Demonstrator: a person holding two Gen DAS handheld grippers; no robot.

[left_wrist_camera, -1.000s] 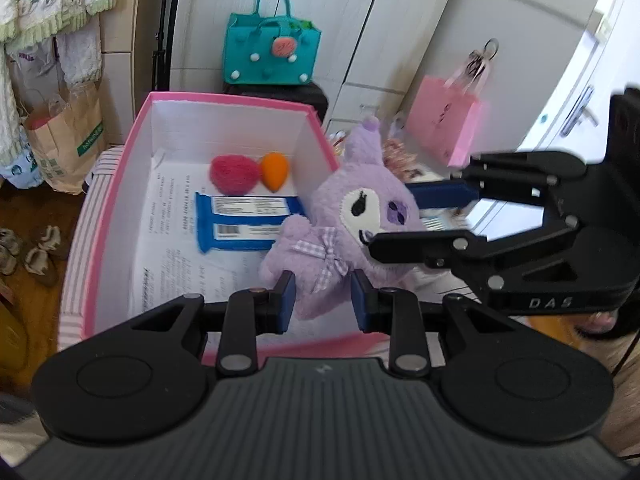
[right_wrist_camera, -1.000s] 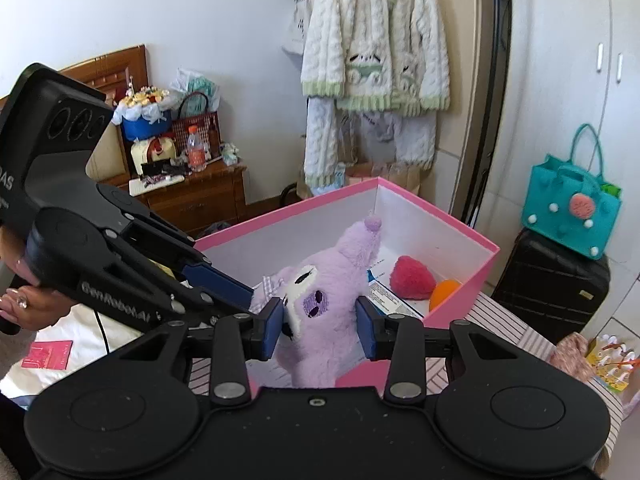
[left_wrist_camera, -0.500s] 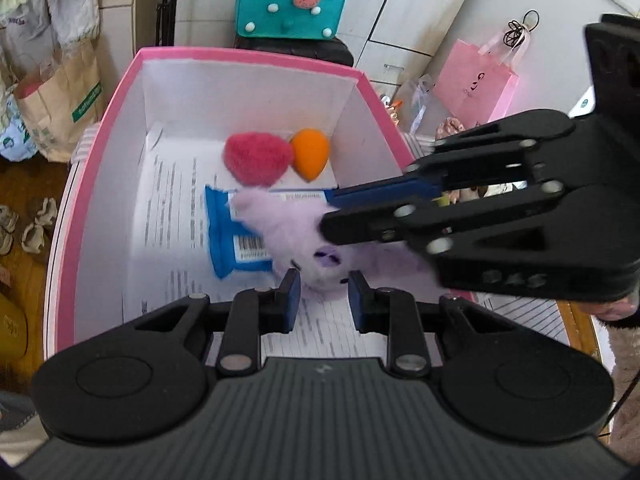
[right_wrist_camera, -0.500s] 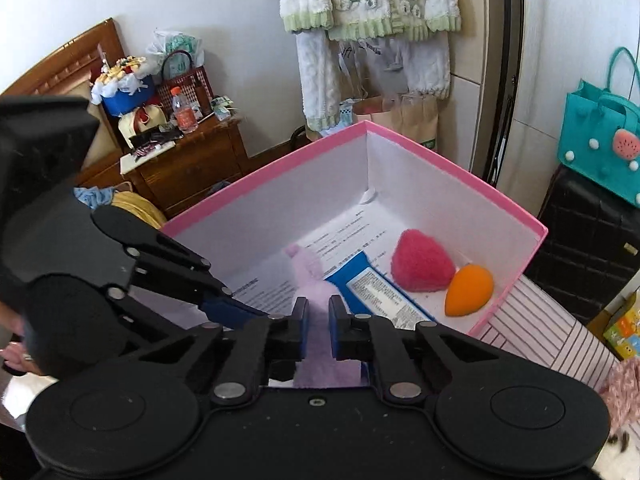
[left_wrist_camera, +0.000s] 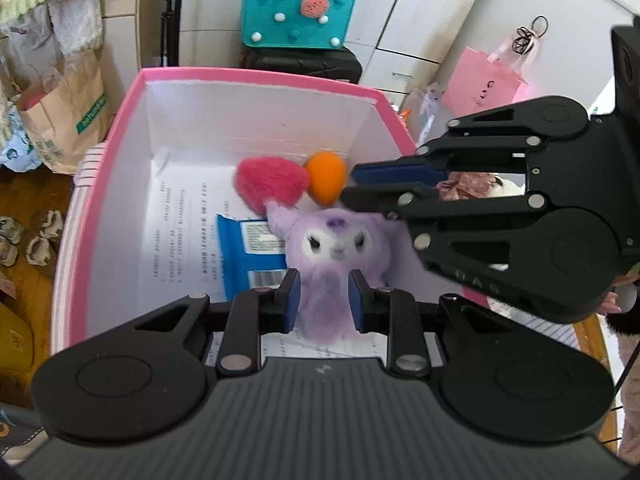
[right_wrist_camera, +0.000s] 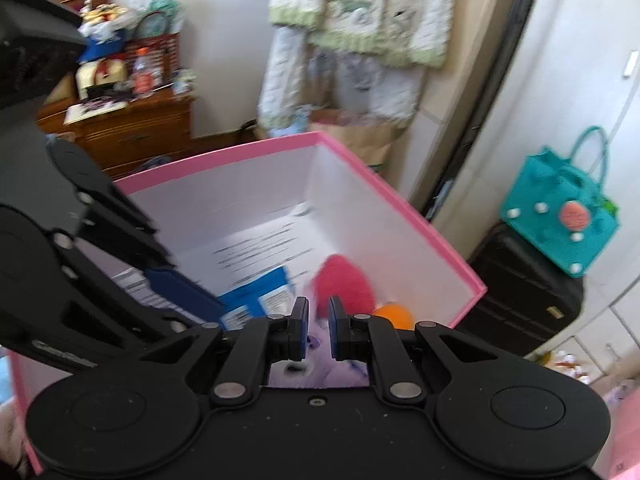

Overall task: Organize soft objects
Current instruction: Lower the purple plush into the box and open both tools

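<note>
A purple plush toy point(left_wrist_camera: 336, 240) lies face up inside the pink box point(left_wrist_camera: 256, 76), partly on a blue packet point(left_wrist_camera: 248, 248). My left gripper point(left_wrist_camera: 324, 302) is shut on the plush's lower body. A red fuzzy ball point(left_wrist_camera: 272, 184) and an orange sponge point(left_wrist_camera: 326, 176) sit at the box's far end. My right gripper point(left_wrist_camera: 348, 188) reaches in from the right above the plush's head, jaws shut, with nothing seen between them. In the right wrist view that gripper point(right_wrist_camera: 319, 332) hangs over the box point(right_wrist_camera: 224, 152), the plush point(right_wrist_camera: 316, 368) showing beneath its fingers.
Printed paper lines the box floor. Behind the box a teal bag point(left_wrist_camera: 298, 12) stands on a black suitcase point(left_wrist_camera: 304, 64), and a pink paper bag point(left_wrist_camera: 484, 84) is at the right. A brown paper bag point(left_wrist_camera: 64, 120) and slippers point(left_wrist_camera: 40, 236) are on the left.
Both grippers moved forward and down over the box, and the plush went from the near edge down onto the box floor. My right gripper let go of the plush's head and shut.
</note>
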